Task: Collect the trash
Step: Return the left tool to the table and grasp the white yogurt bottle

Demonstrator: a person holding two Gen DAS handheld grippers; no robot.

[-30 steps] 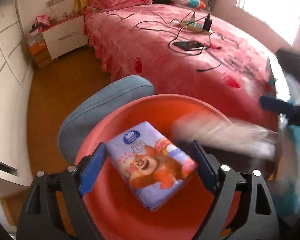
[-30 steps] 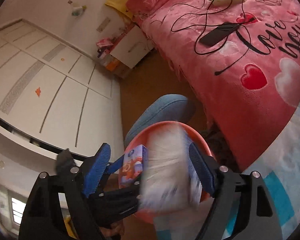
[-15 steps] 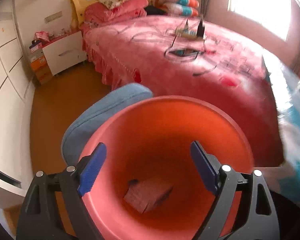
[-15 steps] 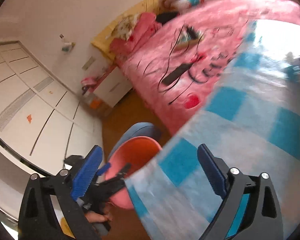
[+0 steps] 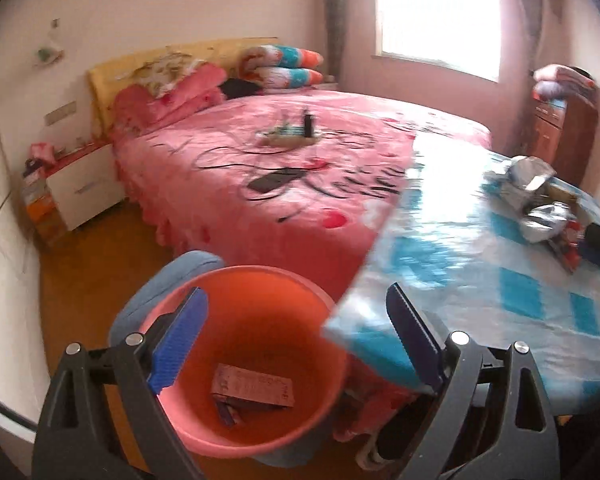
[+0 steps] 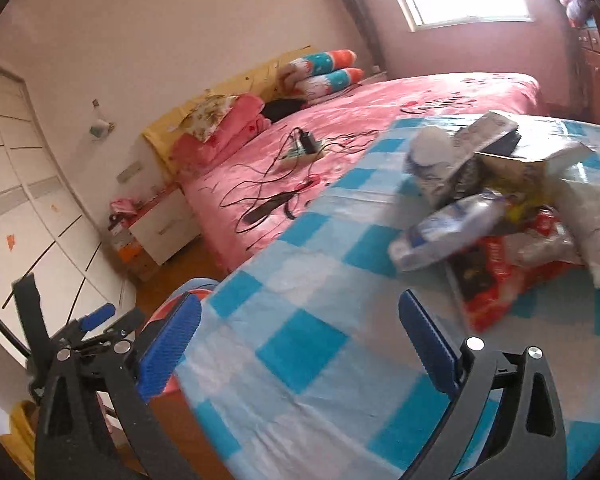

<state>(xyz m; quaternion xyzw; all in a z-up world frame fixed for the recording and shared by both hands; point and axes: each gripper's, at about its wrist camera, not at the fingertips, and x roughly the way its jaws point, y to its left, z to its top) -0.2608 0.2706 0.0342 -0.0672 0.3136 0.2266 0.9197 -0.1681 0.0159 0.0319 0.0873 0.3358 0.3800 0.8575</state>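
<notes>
Your left gripper (image 5: 296,340) stands wide with nothing between its blue pads (image 5: 178,342); its jaws have just been opening. It hangs over the orange bin (image 5: 256,440), which holds a flat packet (image 5: 252,390) at the bottom. Your right gripper (image 6: 300,352) is likewise released and empty, its jaws having just spread, above the blue-checked tablecloth (image 6: 308,344). The remaining trash pile (image 6: 500,208) of wrappers, a crushed bottle and cartons lies farther along that table, apart from both grippers. Behind it is the pink bed (image 5: 284,184).
</notes>
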